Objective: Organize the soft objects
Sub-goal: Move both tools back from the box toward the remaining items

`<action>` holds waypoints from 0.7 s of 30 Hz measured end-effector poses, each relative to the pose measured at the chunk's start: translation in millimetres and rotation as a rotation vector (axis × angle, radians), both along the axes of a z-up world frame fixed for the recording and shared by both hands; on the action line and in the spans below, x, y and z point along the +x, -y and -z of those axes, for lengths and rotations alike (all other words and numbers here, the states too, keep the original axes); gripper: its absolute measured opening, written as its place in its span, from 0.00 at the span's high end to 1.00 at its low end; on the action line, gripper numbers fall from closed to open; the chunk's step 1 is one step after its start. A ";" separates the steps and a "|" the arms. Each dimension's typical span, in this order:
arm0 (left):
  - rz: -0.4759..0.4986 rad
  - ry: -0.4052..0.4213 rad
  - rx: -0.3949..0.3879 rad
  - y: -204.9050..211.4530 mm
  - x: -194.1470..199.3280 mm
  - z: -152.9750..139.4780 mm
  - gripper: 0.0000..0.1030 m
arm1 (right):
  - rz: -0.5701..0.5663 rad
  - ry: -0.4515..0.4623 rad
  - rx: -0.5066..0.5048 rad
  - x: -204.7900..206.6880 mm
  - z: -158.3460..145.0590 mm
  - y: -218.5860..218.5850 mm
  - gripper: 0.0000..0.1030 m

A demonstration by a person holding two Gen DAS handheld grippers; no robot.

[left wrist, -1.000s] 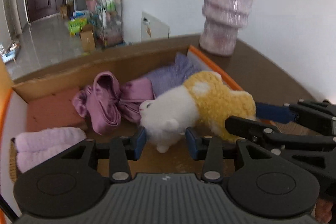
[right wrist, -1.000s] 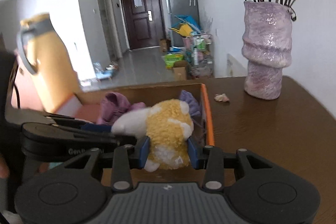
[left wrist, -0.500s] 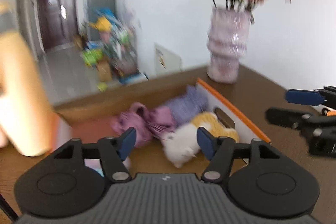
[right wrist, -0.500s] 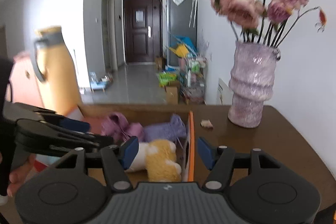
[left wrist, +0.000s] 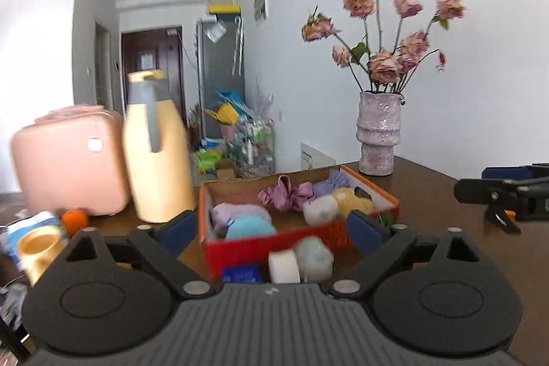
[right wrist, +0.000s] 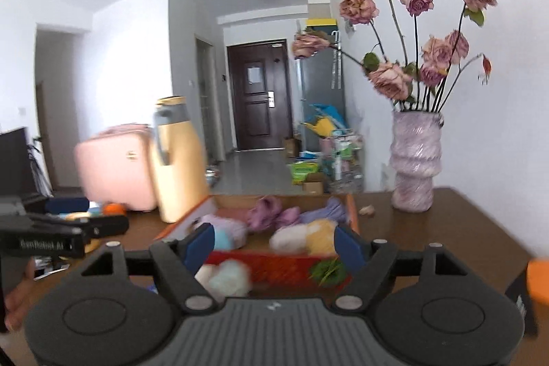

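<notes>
From my left gripper (left wrist: 271, 230) I saw its fingers spreading wide with nothing gripped between them, above the near wall of the red cardboard box (left wrist: 247, 249) on the dark wooden counter (left wrist: 429, 191). The box held the soft things: a white-and-yellow plush toy (left wrist: 334, 206) near its right wall, a glossy purple satin bow (left wrist: 286, 194), a lavender knit piece (left wrist: 331, 182), a fluffy lilac bundle (left wrist: 236, 213) and a turquoise pom (left wrist: 248, 227). Only this view showed three items in front of the box: a blue block (left wrist: 242, 273), a white roll (left wrist: 283, 266) and a pale green puff (left wrist: 314, 254).

My right gripper (right wrist: 274, 244) was also opening, holding nothing. Its view alone showed a fallen petal (right wrist: 366, 210) beside the ribbed, glazed pink vase (right wrist: 415, 160) of dried roses, and a hand (right wrist: 17, 294) at the left edge. Both views showed one cream jug (left wrist: 156, 150) and one pink case (left wrist: 68, 163).
</notes>
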State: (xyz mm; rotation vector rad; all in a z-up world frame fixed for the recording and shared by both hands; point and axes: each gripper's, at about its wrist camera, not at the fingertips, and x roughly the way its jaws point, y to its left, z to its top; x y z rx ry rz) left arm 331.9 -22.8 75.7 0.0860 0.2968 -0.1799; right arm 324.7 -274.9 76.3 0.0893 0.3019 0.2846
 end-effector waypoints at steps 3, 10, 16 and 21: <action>-0.012 0.038 -0.012 -9.3 -55.1 13.7 0.01 | -0.002 0.013 -0.007 -40.9 11.6 -10.8 0.24; -0.079 -0.040 -0.064 -39.0 -129.4 48.6 0.01 | 0.015 -0.004 -0.030 -113.7 48.7 -33.5 0.20; -0.148 -0.061 -0.055 -60.2 -142.2 60.5 0.01 | 0.029 -0.037 -0.059 -132.1 66.7 -46.9 0.20; -0.170 -0.066 -0.103 -70.6 -135.4 63.8 0.01 | 0.035 -0.044 -0.087 -133.4 73.3 -53.2 0.20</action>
